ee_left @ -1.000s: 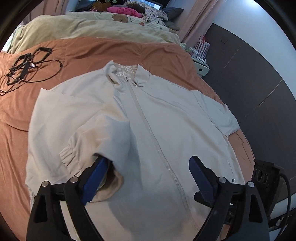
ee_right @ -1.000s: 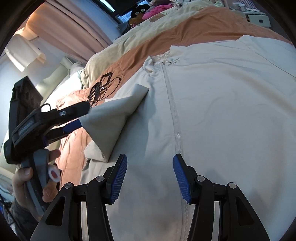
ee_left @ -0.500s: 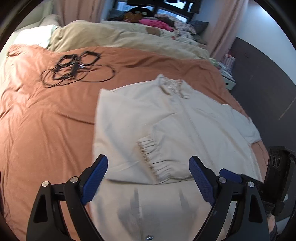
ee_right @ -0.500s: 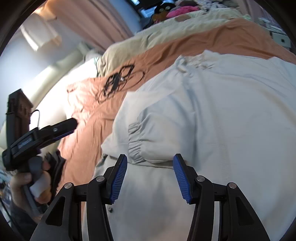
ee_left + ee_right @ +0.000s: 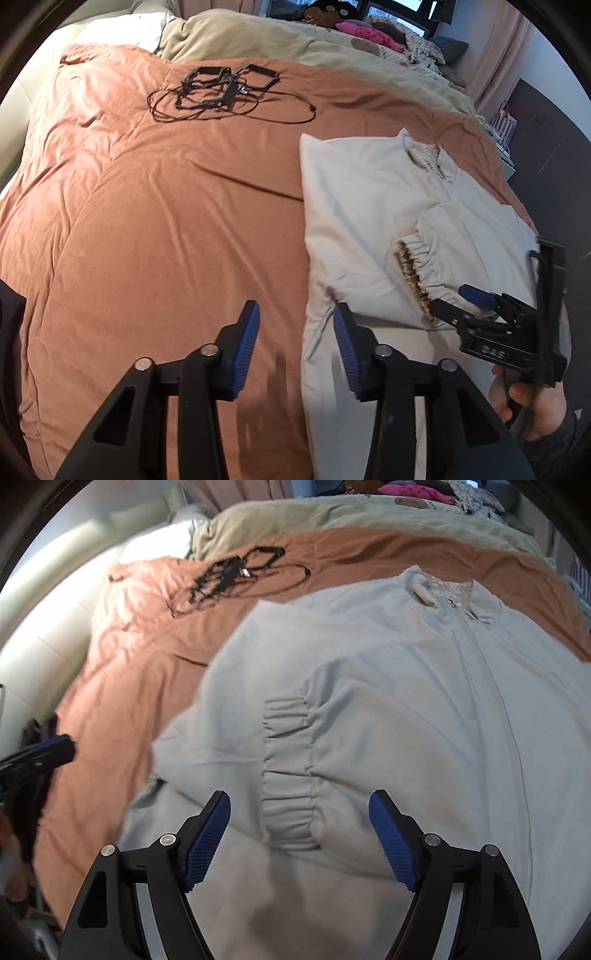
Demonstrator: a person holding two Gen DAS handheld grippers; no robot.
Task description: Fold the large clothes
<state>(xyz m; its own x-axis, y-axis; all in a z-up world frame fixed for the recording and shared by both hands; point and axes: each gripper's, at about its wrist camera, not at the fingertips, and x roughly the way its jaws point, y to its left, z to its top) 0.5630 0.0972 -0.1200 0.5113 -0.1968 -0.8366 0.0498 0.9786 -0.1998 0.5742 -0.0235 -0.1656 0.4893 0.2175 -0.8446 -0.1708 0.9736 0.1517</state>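
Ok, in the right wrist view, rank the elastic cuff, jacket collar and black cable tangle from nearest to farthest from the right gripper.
1. Elastic cuff, just ahead of the opening right gripper, nothing gripped.
2. Jacket collar, far ahead, to the right.
3. Black cable tangle, on the orange cover, upper left; roughly level with the collar, hard to separate.

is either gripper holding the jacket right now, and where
Neither. The left gripper is closing on nothing at the jacket edge; the right gripper is opening above the sleeve cuff.

Rust-orange bedspread covers most of the bed, creased. Black cable tangle w/ frame-like pieces lies on it twd far side. Beige duvet along far edge; pink cloth & soft toy behind. White pillow at far-left corner.
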